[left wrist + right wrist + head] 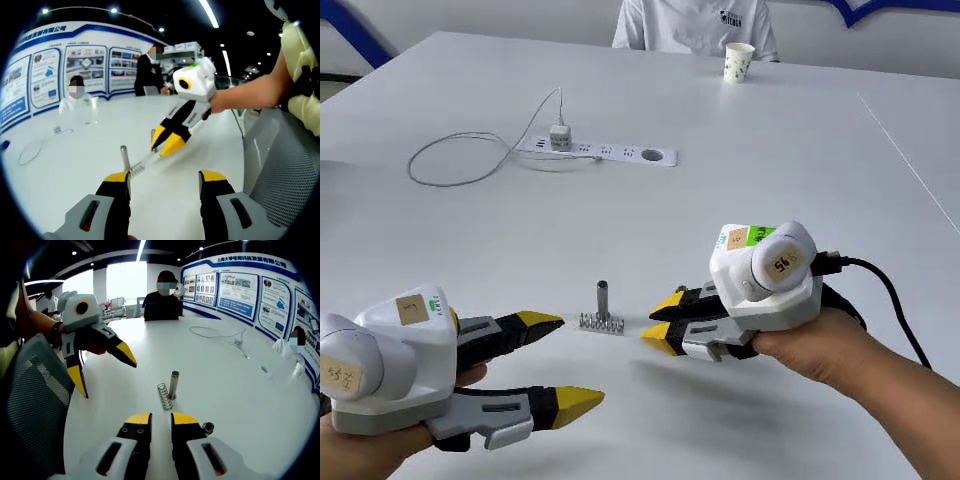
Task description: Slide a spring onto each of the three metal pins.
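Steel pin (603,298) stands on tabletop (720,150), spring (602,322) lying at its base. Your left hand-held gripper (570,360) gapes empty; right hand-held gripper (661,320) barely parted, empty. Pickup pending: pinch spring, thread over pin.

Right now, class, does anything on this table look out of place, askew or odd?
The spring lies on its side beside the foot of the upright pin, not slid onto it. One pin stands there, though the task names three. Nothing looks spilled or damaged.
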